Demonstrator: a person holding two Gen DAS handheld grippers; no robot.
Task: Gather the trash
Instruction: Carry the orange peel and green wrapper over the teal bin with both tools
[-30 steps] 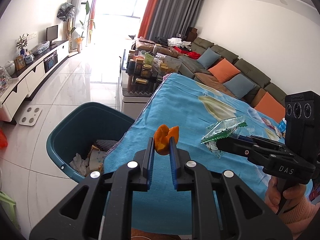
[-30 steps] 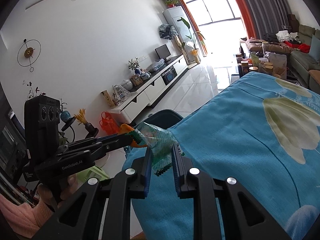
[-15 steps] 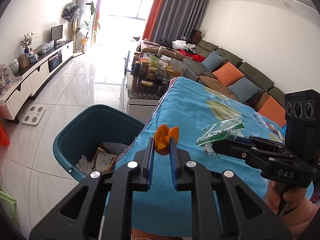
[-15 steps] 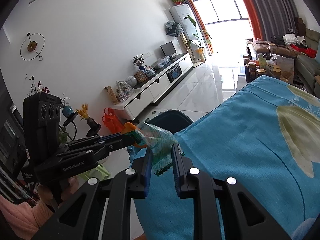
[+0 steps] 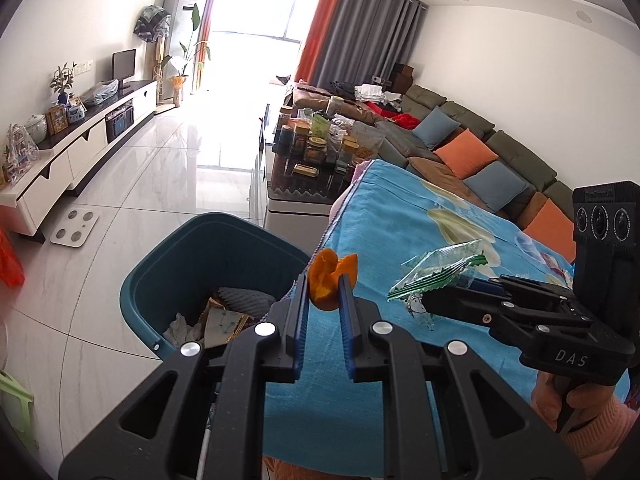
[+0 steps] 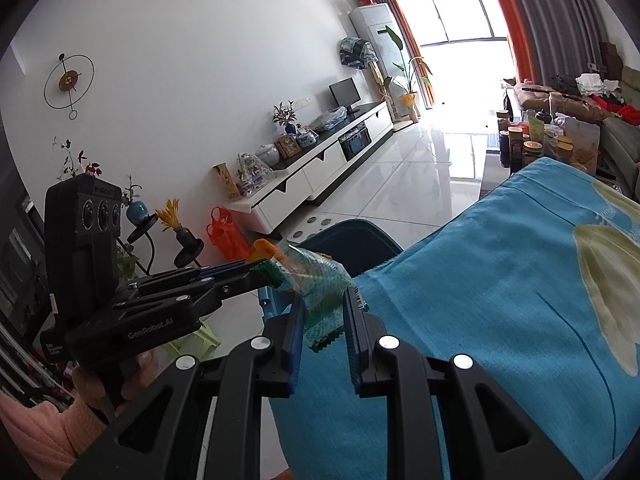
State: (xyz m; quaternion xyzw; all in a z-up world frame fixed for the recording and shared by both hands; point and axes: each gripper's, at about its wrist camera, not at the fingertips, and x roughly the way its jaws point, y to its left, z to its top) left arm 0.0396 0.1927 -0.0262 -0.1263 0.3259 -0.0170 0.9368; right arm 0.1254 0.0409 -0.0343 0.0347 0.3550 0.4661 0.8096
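Trash in hand amounts to two pieces, both clear of the blue cloth (image 5: 400, 216) that covers the table. One orange peel (image 5: 329, 280) is clenched between the pads of the left gripper (image 5: 323, 300). One green-and-clear snack wrapper (image 6: 322, 294) is pinched by the right gripper (image 6: 323, 312); its serrated edge hangs below the pads.

Location: in the left wrist view the peel sits at centre frame, over the cloth's near edge, with the teal bin (image 5: 160, 264) at about 9 o'clock from it, standing on the floor just beside the table. The wrapper, seen in that view at 3 o'clock of the peel, is also over the cloth rather than over the bin.

Progress, as a judgement: pick-up of both pieces is done; neither is yet above the bin's mouth, so carrying over and dropping remain. The bin already holds refuse: crumpled white paper (image 5: 182, 326), a printed card or box and a grey ribbed piece, three items at least, though its lower part is hidden behind the left gripper and the count may be short.

Count: grippers, two; pieces held, two; bins, one. No loose trash shows on the visible cloth, but the far right of the table is blocked by the right gripper's body.
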